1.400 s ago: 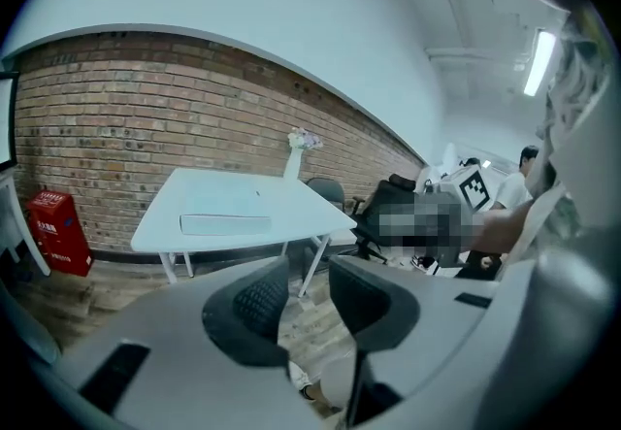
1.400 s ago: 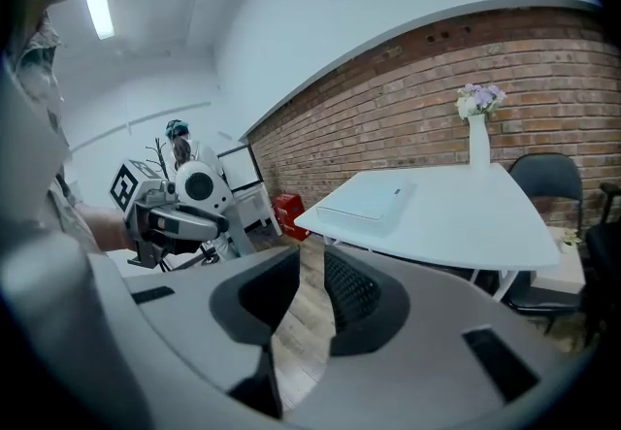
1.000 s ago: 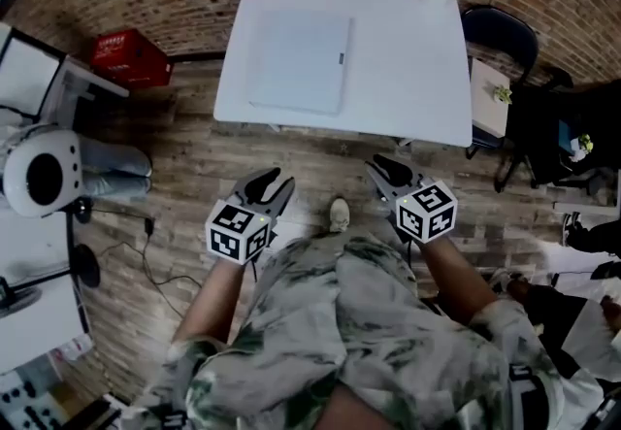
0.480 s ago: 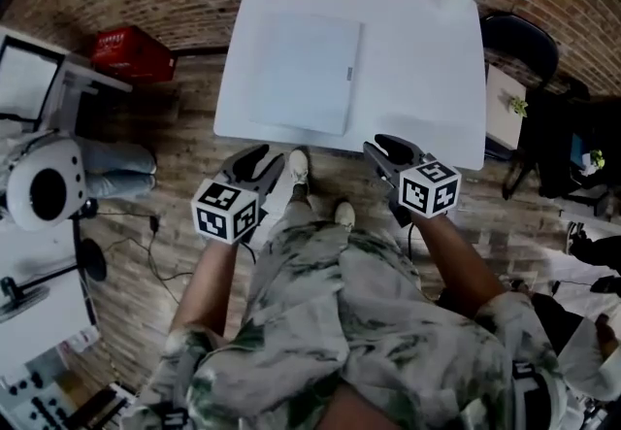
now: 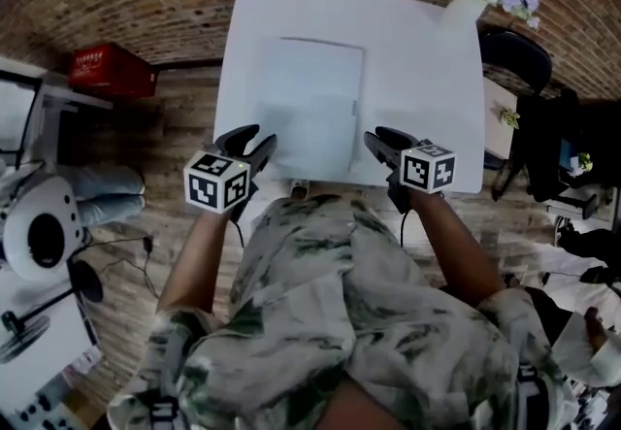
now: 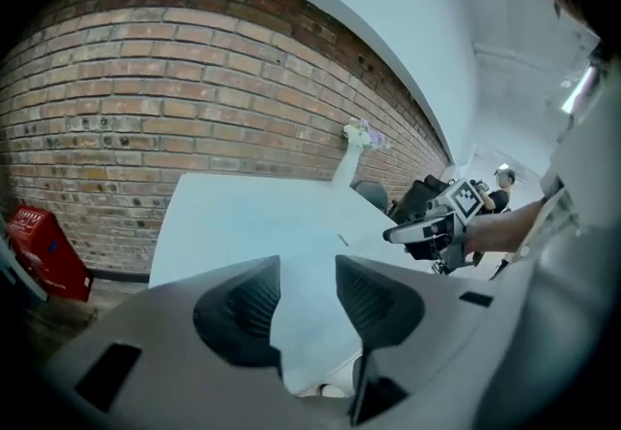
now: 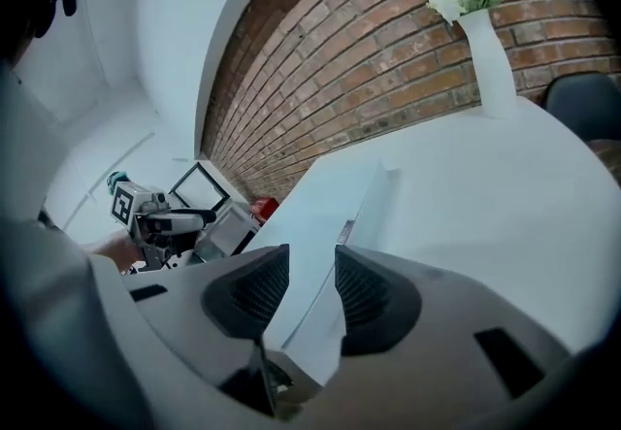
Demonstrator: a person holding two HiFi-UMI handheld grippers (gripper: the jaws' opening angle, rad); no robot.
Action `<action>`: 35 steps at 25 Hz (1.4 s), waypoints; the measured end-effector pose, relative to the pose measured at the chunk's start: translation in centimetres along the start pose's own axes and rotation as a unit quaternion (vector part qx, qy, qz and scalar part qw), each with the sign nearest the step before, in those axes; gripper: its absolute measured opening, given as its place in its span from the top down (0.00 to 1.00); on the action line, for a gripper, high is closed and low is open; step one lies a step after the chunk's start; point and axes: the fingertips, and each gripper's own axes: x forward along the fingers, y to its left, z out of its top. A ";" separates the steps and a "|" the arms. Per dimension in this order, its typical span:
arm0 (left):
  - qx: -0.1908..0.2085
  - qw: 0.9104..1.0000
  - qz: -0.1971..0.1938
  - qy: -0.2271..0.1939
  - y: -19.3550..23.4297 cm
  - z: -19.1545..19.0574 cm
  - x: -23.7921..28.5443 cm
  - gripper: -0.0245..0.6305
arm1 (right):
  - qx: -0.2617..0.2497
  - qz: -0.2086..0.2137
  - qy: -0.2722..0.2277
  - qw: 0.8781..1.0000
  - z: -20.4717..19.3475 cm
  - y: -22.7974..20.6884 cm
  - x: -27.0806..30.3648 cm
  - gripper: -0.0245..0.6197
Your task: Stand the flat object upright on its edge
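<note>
On desk (image 5: pixel 427 79), left of centre, flat object (image 5: pixel 310 98) lies flat: white slab, prob. stiff, smooth, some weight, so may slip. Left gripper (image 5: pixel 256 137) & right gripper (image 5: pixel 378 139) sit at desk's near edge, jaws just been opening, part-open w/ nothing between. Best hold, I'd judge: opposite side edges, pinched firmly.

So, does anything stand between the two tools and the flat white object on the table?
Nothing visible does. The flat object lies alone on the table; the left tool and right tool flank its near corners, jaws having just been opening, nothing between them. The vase stands away at the far right corner.
</note>
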 end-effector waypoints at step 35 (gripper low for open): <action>-0.173 0.967 -0.100 0.158 11.8 -2.6 13.0 0.56 | 0.128 -0.023 0.091 0.987 2.1 -5.8 11.4 0.66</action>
